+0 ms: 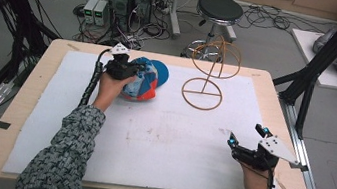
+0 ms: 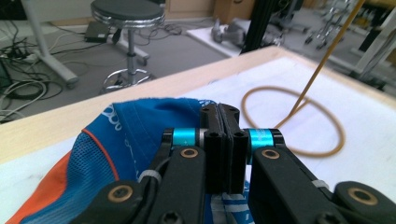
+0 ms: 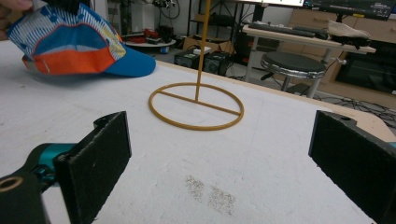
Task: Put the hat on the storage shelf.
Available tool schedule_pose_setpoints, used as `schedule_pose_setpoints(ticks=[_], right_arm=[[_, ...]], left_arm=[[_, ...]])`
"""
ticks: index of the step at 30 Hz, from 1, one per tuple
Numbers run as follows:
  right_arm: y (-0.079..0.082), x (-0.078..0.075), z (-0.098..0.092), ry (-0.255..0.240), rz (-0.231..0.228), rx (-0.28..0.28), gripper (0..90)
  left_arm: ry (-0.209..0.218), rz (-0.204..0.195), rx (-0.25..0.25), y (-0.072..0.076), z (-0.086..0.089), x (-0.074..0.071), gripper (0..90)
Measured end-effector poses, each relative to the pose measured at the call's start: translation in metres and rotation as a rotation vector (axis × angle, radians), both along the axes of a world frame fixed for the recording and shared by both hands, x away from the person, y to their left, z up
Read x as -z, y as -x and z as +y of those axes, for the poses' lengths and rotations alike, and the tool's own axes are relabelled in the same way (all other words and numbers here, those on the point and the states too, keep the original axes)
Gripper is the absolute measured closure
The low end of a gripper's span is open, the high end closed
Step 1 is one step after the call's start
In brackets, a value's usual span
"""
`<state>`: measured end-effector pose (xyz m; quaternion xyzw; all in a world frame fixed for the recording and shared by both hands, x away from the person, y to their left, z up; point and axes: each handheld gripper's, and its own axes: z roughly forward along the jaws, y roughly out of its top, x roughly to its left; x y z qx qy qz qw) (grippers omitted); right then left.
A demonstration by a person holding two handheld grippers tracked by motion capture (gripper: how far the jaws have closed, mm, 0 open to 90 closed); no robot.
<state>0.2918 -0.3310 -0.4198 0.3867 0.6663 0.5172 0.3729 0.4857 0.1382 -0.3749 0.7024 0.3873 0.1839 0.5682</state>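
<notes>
L gripper (image 1: 127, 70) at far-left part of the table (image 1: 18, 102), jaws pressed together on the cap's (image 1: 146, 78) fabric. In the left gripper view the two black pads meet w/ blue cloth pinched at the L gripper (image 2: 225, 140); cap (image 2: 116, 140) spreads below and left of the jaws, blue mesh w/ orange panel. L hand (image 1: 109, 85) wraps the gripper body, patterned sleeve (image 1: 64, 154) runs in from bottom.

Cap is blue/orange/white; brim points right, toward the stand. In the right gripper view the cap (image 3: 74, 44) looks lifted at its crown side, shadow under it on the white mat (image 3: 261, 140); can't tell if the brim touches the mat.

Wire stand (image 1: 207, 75): flat ring base w/ crossbar lying on the mat (image 1: 175, 136), upright rod, hoop at top. Sits just right of the cap, apart from it. Stand (image 3: 198, 100) base seen whole in the right gripper view; ring (image 2: 294, 121) also in the left gripper view.

R gripper (image 1: 246, 136) near right front of table, jaws spread wide, nothing between. R gripper (image 3: 219, 158) pads far apart over the bare mat, aimed toward the stand.

Stool (image 1: 219, 11) on floor beyond table.
</notes>
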Motion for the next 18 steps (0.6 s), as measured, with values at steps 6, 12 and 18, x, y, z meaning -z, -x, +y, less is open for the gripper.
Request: schedule_pose_setpoints(ticks=[6,12,18], right_arm=[[0.0,0.0,0.0,0.0,0.001,-0.001,4.8],[0.0,0.0,0.0,-0.006,0.004,-0.003,4.7],[0.0,0.0,0.0,-0.011,0.005,-0.003,4.7]], left_arm=[[0.051,-0.001,-0.001,-0.001,-0.001,-0.017,88.5],[0.074,-0.031,-0.007,-0.003,-0.005,-0.04,88.4],[0.108,-0.062,-0.03,-0.005,-0.003,-0.056,88.5]])
